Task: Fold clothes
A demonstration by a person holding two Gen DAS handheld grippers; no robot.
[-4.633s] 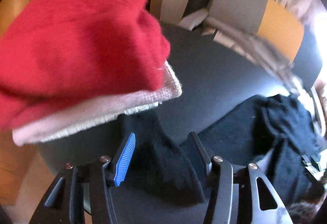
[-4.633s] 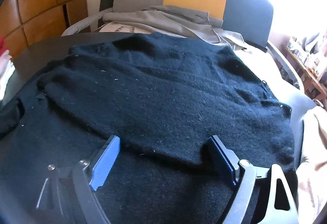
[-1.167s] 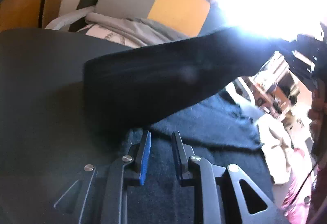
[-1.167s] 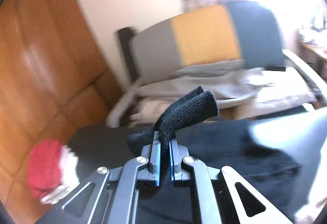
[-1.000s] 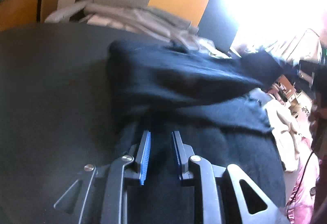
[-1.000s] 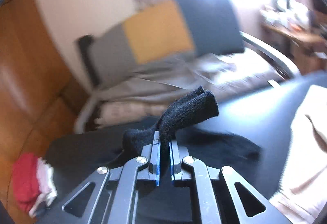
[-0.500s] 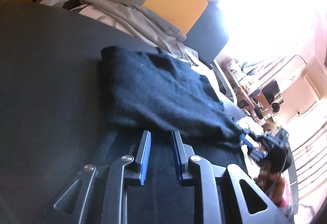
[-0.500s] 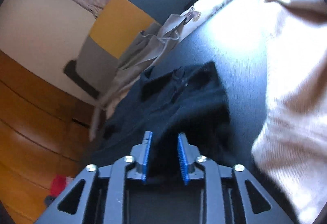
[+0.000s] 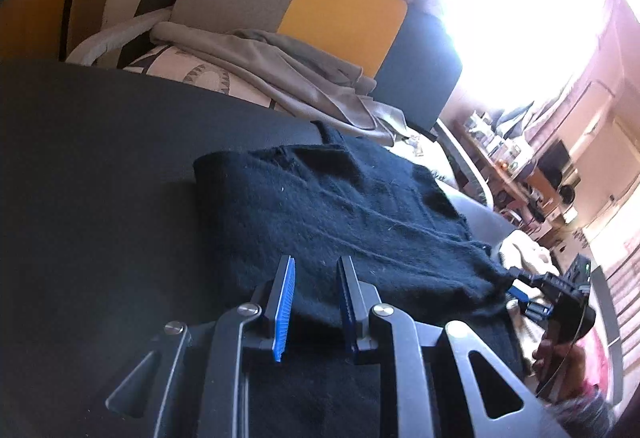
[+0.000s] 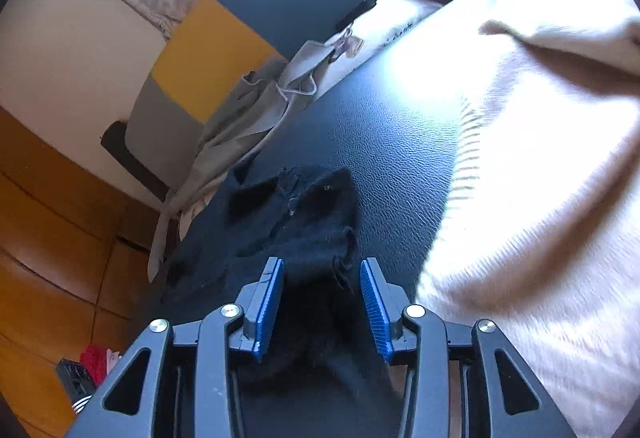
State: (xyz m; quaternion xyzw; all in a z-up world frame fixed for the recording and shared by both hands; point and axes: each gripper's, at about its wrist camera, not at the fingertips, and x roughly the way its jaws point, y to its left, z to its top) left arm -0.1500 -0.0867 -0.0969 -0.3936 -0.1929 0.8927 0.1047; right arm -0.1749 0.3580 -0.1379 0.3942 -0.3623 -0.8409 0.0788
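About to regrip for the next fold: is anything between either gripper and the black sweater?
Nothing visible. The left gripper and the right gripper both sit open right at the black sweater, knit between their fingers. The cream garment lies to the right, clear of it.

Black claws with blue ribbed pads

The left claw point(image 9: 314, 296) and right claw point(image 10: 322, 296) share a build: matte black linkage arms with triangular cut-outs, round silver screws at the joints, and two fingers point(image 10: 267, 312) faced with blue ribbed pads. Bare skin of a hand point(image 9: 554, 352) shows at the right claw's handle.
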